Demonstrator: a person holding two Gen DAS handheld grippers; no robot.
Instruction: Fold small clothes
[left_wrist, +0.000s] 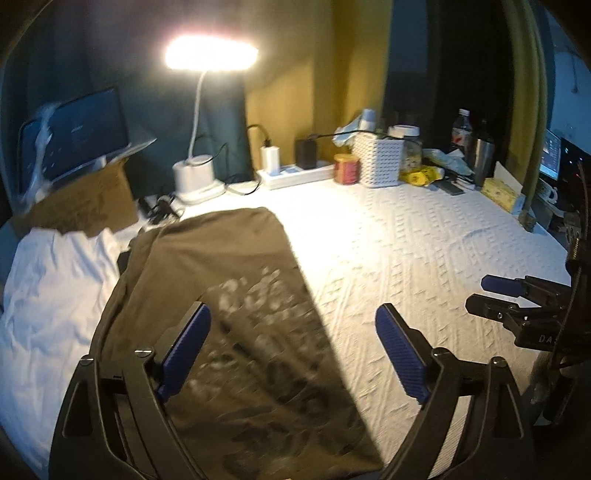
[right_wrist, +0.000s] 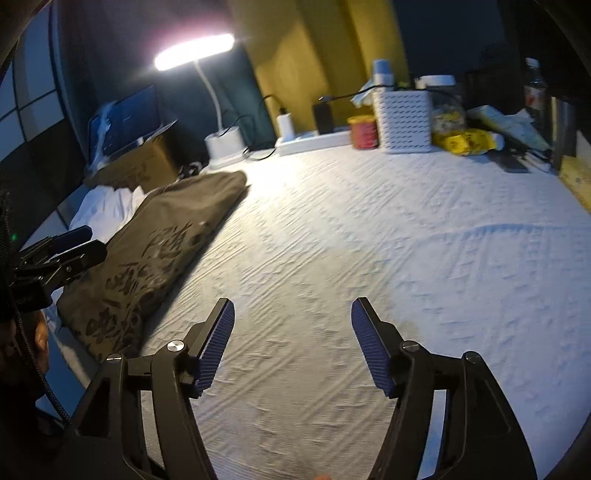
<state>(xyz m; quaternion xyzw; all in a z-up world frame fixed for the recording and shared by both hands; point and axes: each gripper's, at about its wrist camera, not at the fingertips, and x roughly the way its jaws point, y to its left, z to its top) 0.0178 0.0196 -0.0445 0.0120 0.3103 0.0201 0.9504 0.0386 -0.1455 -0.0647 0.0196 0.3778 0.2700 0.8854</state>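
- My left gripper (left_wrist: 291, 347) hangs with fingers wide apart, empty, above the folded brown shirt (left_wrist: 207, 277) at lower left.
- My right gripper (right_wrist: 293, 341) also gapes empty over the white bedspread (right_wrist: 406, 240).

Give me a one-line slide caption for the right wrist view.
Open right gripper above the white bedspread, folded brown shirt lying to its left under the lit desk lamp.

Lit desk lamp (left_wrist: 210, 57), yellow wall (left_wrist: 295, 92), white textured bedspread (left_wrist: 406, 251)
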